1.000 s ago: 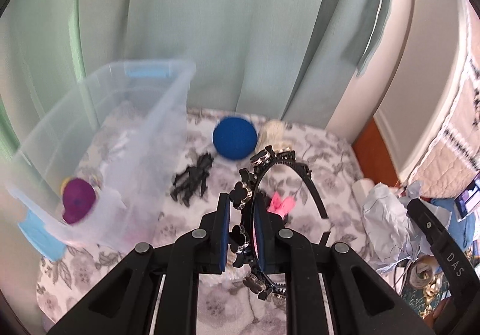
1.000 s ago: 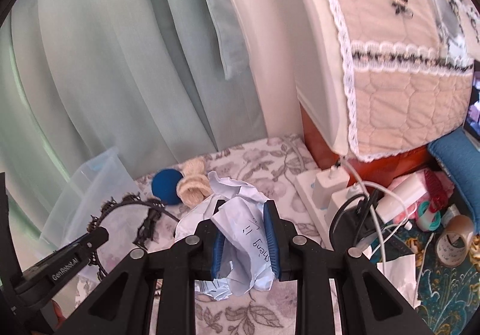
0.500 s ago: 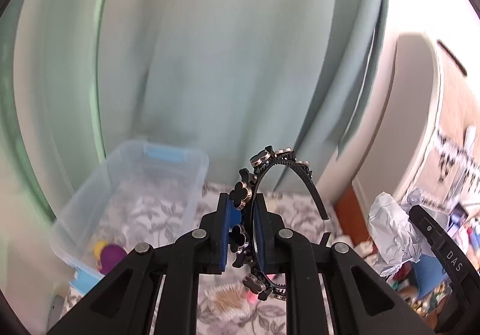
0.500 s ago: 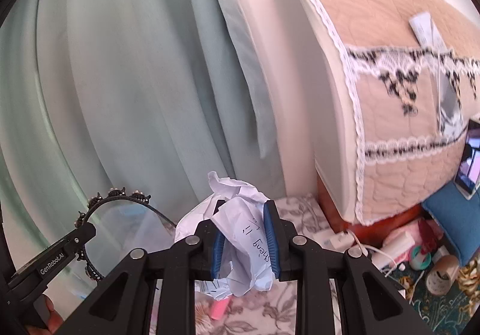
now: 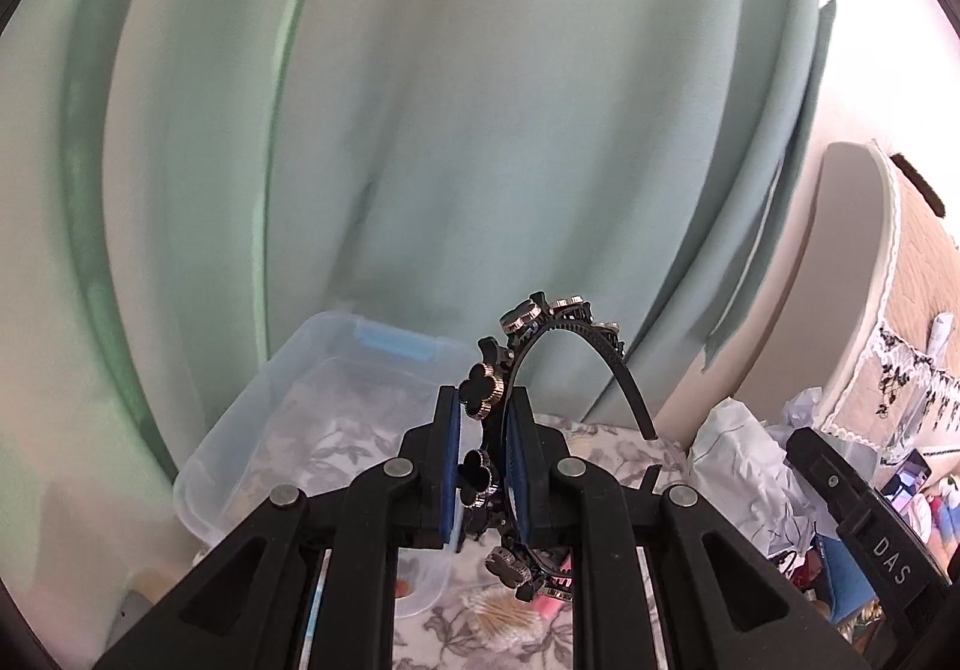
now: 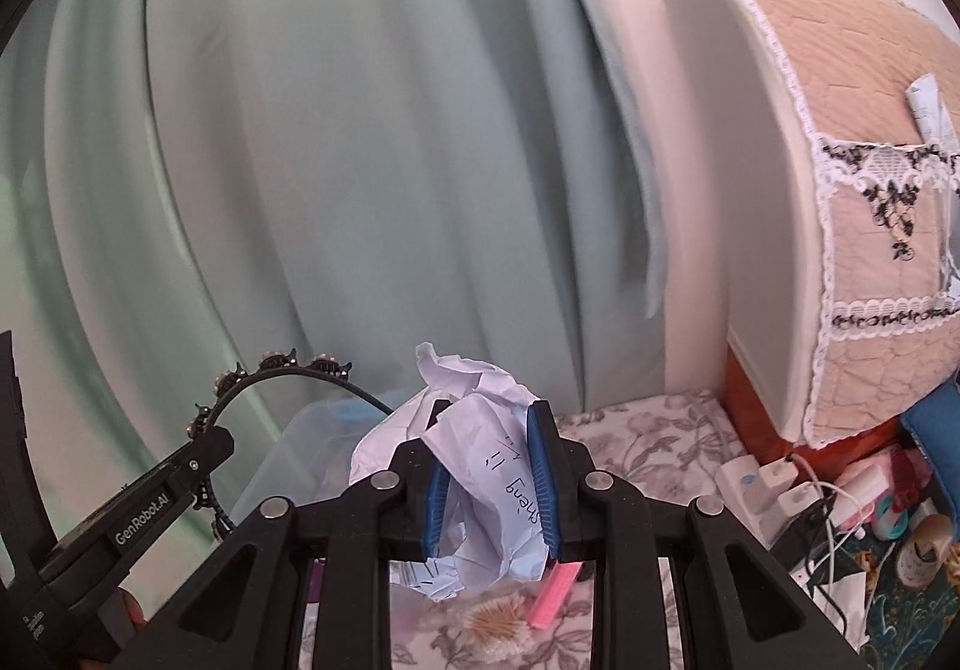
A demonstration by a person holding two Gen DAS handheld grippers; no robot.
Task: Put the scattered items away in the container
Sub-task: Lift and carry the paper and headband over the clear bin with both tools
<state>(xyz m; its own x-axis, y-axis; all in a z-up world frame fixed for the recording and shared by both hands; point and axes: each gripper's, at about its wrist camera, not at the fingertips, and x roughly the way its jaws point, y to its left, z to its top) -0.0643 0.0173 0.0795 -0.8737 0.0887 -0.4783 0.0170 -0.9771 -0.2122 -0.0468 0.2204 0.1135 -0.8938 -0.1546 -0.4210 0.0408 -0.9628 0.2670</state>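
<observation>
Headband first: black plastic hairband with clover-shaped black-and-gold studs, clamped between the blue pads of the left gripper, jaws nearly together on one side of the band. Band arcs up and right, free end hanging in the air above the floral-print surface. Right wrist view shows the same hairband from the side, far left, sticking out past the left gripper's black finger.

Crumpled white paper ball with handwriting is clamped in the right gripper, jaws partly closed, pressing both sides of the wad. Left view shows that paper only as a pale lump at the right, next to the right gripper's black finger.

Clear plastic storage bin with a blue latch sits left of and beyond the left jaws, open top; contents not readable. In the right view the bin is barely visible behind the paper.

Right view only: pink comb-like item and a tan bristly brush on the floral surface under the jaws, a white power strip with plugs and cables, a quilted beige lace-trimmed cover at right.

Both views: pale green curtain behind everything.
</observation>
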